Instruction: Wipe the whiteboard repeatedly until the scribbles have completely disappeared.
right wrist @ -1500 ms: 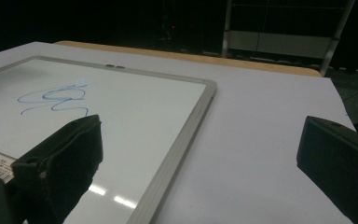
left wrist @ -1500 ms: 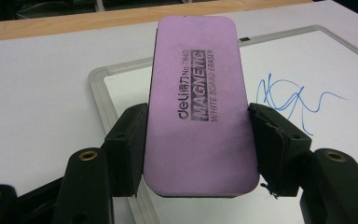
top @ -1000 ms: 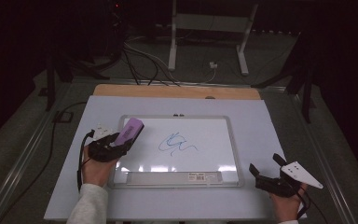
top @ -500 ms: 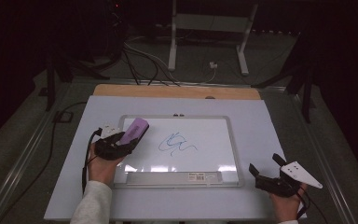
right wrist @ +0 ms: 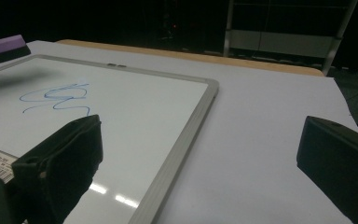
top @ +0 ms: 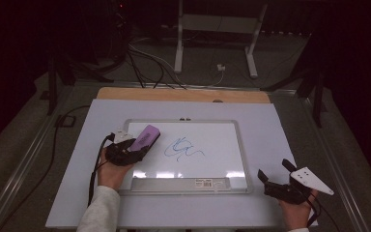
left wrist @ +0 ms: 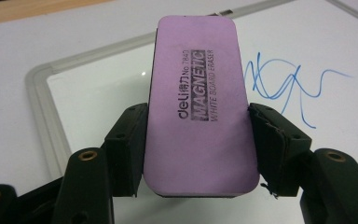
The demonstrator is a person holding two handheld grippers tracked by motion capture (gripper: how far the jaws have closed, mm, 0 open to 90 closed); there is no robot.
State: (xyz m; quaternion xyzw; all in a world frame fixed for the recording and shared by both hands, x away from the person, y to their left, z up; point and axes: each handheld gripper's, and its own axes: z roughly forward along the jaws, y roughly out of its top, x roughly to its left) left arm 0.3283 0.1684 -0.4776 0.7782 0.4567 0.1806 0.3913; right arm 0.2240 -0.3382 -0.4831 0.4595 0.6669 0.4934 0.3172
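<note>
The left claw [top: 134, 147] is closed on a purple eraser [left wrist: 199, 102], which is clamped across its width between the two black jaws, with its printed back turned up toward the camera. The eraser is held over the left part of the whiteboard [top: 232, 145], tilted, and whether its felt side touches the surface cannot be told. Just beside it, toward the middle of the board, a blue scribble [top: 183, 150] is drawn. The right claw [top: 276, 178] is held open and empty over the desk [top: 280, 125], off the board's right edge, and nothing is gripped by it.

Wiping the scribble away is judged to be the work in hand. Several things could go wrong. If the eraser is kept tilted, only one edge would be pressed down and streaks of ink would be left. If too much force is applied sideways, the eraser could be twisted out of the jaws, since it is gripped near one end. The board is not steadied by anything, so it could be pushed across the desk by the stroke.
</note>
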